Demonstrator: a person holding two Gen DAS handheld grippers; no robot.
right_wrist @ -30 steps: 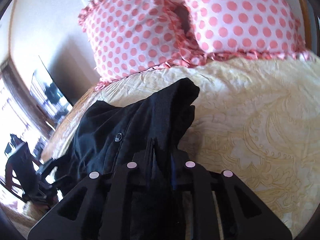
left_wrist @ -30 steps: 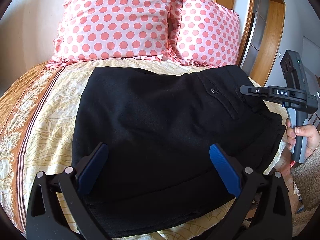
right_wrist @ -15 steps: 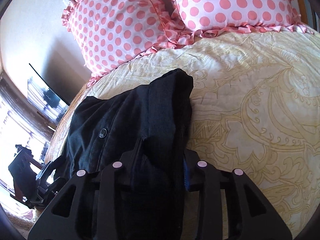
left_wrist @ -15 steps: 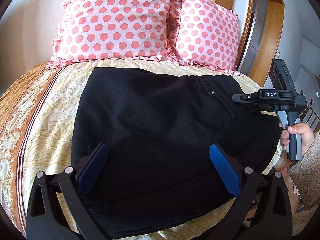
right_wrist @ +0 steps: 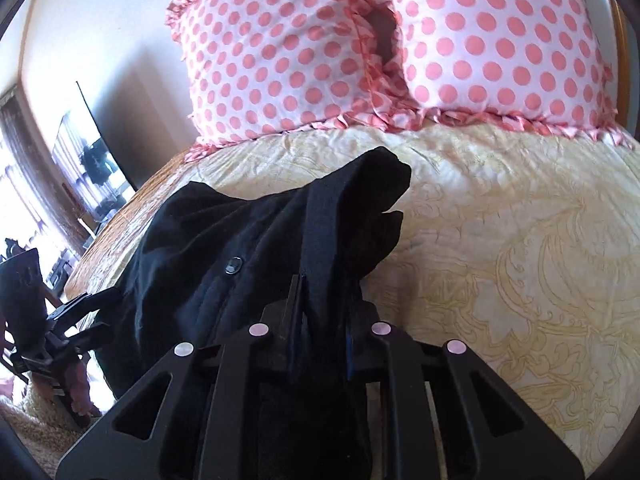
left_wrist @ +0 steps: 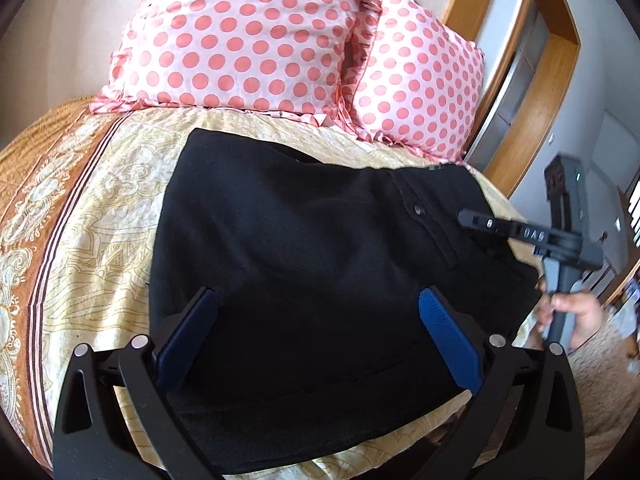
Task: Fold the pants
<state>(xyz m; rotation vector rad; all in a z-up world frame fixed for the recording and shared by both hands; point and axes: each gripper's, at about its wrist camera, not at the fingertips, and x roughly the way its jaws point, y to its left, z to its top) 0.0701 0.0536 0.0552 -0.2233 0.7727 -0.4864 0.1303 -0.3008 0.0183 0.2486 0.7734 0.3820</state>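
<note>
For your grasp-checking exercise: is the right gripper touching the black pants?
Touching: in the right wrist view, the right gripper has just closed on a bunched fold of the black pants.

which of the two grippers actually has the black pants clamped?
The right gripper: its jaws have just been closing and pinch a bunched fold of the black fabric pants. The left gripper stands wide open above the flat cloth, blue pads apart.

surface: bed [left_wrist: 100,208], yellow patterned cover | on it: black pants [left_wrist: 304,272]; two polka-dot pillows [left_wrist: 240,36]
</note>
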